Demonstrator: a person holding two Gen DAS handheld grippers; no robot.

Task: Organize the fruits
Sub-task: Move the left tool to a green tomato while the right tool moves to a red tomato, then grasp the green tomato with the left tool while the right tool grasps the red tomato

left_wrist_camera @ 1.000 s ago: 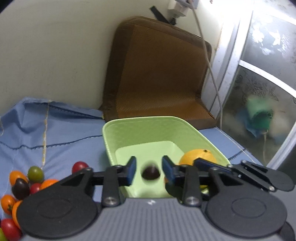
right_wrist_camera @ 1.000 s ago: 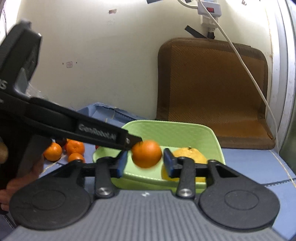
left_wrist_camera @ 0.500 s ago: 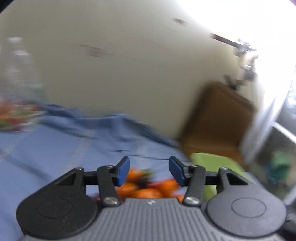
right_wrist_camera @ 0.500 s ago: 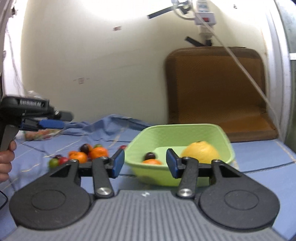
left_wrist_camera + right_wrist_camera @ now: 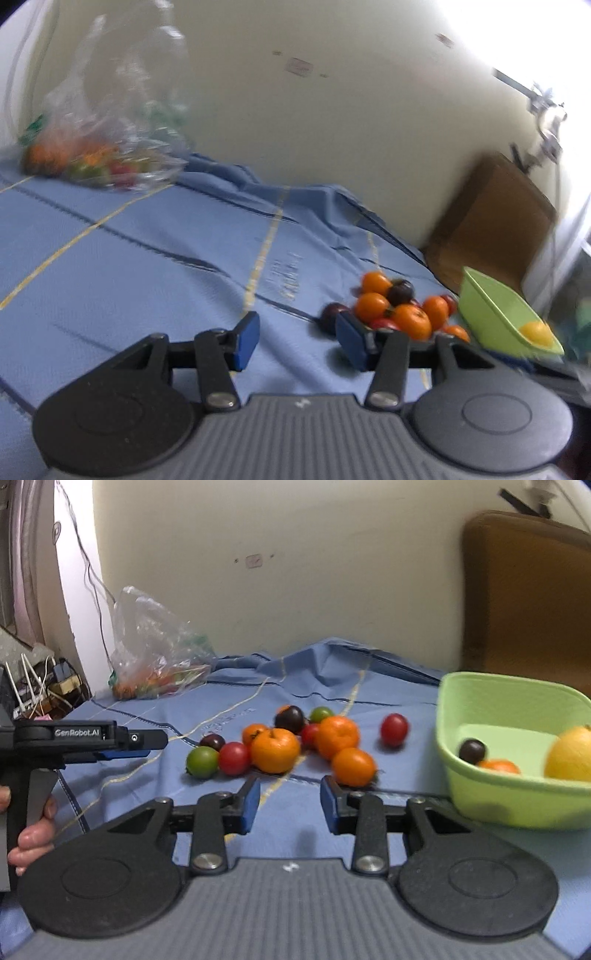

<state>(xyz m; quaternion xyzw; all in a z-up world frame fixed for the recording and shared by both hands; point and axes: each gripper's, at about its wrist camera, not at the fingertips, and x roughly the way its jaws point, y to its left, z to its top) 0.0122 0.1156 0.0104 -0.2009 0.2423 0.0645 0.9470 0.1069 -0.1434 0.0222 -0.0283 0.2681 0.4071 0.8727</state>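
Note:
A loose pile of tangerines and small tomatoes [image 5: 275, 749] lies on the blue cloth, with one red tomato [image 5: 394, 730] apart to its right. The green basket [image 5: 509, 698] at the right holds a large yellow-orange fruit [image 5: 570, 753], a dark tomato [image 5: 472, 750] and a tangerine [image 5: 498, 766]. My right gripper [image 5: 290, 808] hovers just in front of the pile; its jaws are closing with nothing between them. My left gripper [image 5: 299, 341] is open and empty, left of the pile [image 5: 402, 314] and the basket [image 5: 491, 302].
A clear plastic bag of fruit [image 5: 159, 657] sits at the back left against the wall. A brown cushion [image 5: 524, 602] leans behind the basket. Cables and a router [image 5: 33, 686] crowd the far left. A person's hand [image 5: 33, 834] holds the left gripper's handle.
The right gripper let its tangerine go into the basket, then swung left to the pile and narrowed its jaws. The left gripper dropped a dark tomato in the basket and swung away left.

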